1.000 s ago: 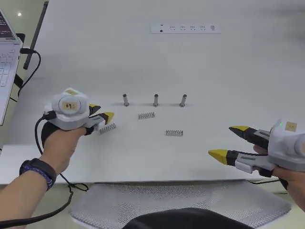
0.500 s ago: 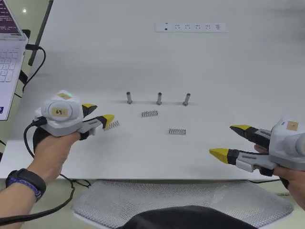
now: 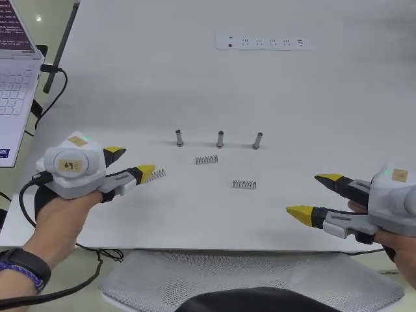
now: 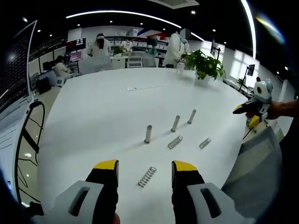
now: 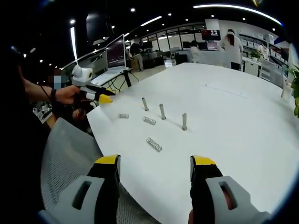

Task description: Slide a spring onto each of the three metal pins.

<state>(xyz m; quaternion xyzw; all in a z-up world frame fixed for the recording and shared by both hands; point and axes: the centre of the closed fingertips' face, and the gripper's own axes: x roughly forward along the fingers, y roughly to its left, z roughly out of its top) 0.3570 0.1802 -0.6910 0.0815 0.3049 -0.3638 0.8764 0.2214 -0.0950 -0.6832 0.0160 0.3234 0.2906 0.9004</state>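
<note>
Three short metal pins stand upright in a row on the white table: left pin (image 3: 179, 137), middle pin (image 3: 220, 139), right pin (image 3: 258, 140). Three springs lie flat in front of them: one (image 3: 156, 174) by the left gripper's tips, one (image 3: 207, 159) below the middle pin, one (image 3: 244, 184) further front. My left gripper (image 3: 130, 162) is open at the table's left; the nearest spring (image 4: 147, 176) lies just ahead between its jaws. My right gripper (image 3: 316, 195) is open near the front right edge, with nothing between its jaws (image 5: 154, 161).
A white power strip (image 3: 263, 43) lies at the back of the table. A laptop (image 3: 14, 71) and a black cable (image 3: 53, 97) sit at the far left. A grey mesh chair back (image 3: 227, 279) is below the front edge.
My left gripper has drawn back to the left and slightly toward me, so the left spring now lies uncovered at its tips. The right gripper has barely moved.
</note>
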